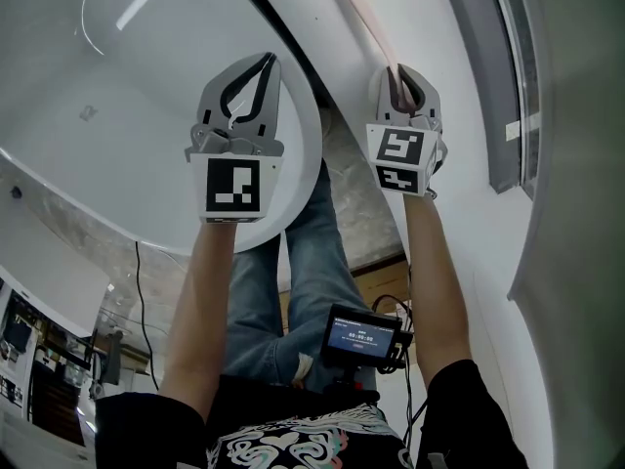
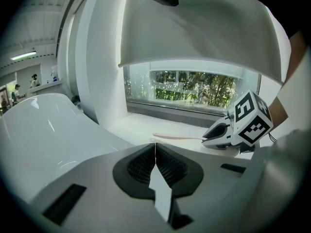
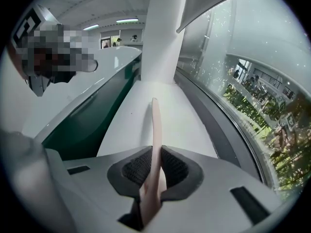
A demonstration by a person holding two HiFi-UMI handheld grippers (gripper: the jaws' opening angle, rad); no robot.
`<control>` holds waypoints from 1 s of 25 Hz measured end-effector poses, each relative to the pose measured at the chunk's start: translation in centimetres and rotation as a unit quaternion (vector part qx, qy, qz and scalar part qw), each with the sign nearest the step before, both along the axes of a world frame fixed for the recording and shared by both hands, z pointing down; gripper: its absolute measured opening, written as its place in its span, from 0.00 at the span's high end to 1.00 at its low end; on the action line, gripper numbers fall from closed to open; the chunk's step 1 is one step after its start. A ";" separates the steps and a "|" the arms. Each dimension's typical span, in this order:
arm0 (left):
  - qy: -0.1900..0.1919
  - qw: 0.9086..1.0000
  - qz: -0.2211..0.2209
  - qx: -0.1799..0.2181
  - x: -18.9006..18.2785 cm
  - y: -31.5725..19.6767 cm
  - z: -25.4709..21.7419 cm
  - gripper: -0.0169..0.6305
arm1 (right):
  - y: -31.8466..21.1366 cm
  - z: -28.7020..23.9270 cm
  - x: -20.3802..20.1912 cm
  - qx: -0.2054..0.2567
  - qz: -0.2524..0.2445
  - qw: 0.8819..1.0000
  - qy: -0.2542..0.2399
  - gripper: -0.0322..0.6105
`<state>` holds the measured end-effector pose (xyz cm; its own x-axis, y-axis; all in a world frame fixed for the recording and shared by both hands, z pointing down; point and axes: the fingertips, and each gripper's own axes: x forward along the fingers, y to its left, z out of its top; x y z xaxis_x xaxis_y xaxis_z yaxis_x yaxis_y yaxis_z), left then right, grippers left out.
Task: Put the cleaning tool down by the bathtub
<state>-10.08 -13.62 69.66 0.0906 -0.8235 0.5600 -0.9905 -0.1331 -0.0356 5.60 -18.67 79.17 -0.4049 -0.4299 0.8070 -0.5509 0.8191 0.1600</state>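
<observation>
Handle of the cleaning tool (image 3: 155, 125) was clenched in my right claw (image 3: 154, 155), the pink shaft reaching out low along the white ledge (image 3: 182, 115) between the bathtub (image 3: 109, 64) and the window (image 3: 252, 81). I held it lengthwise with the ledge, I judge, so it would lie flat there once let go. I could not tell whether its far end touched down. My left claw (image 2: 155, 152) was clenched on nothing, idle above the tub's rim.

Bathtub (image 1: 98, 76), 10 o'clock: glossy, smooth white; cleaning tool (image 1: 363, 22), 1 o'clock: matt pale-pink plastic; ledge (image 1: 430, 27): matt white.
</observation>
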 end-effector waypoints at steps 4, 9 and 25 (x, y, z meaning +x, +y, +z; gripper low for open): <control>0.002 1.000 0.003 -0.001 -0.1 0.0 -0.1 0.95 | 0.2 0.3 -0.1 0.002 -0.002 1.000 0.011 0.84; 0.003 1.000 0.004 0.001 -0.1 0.0 -0.2 0.95 | 0.1 0.4 -0.3 -0.005 0.001 1.000 0.025 0.84; 0.024 0.999 -0.014 0.015 -1.8 0.4 -1.0 0.95 | 0.6 -0.3 -1.1 -0.029 0.006 0.999 0.029 0.84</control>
<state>-11.90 -13.23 68.67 0.0937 -0.8424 0.5306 -0.9944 -0.1049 0.0090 4.53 -18.09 78.85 -0.3518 -0.3867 0.8525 -0.5512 0.8216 0.1452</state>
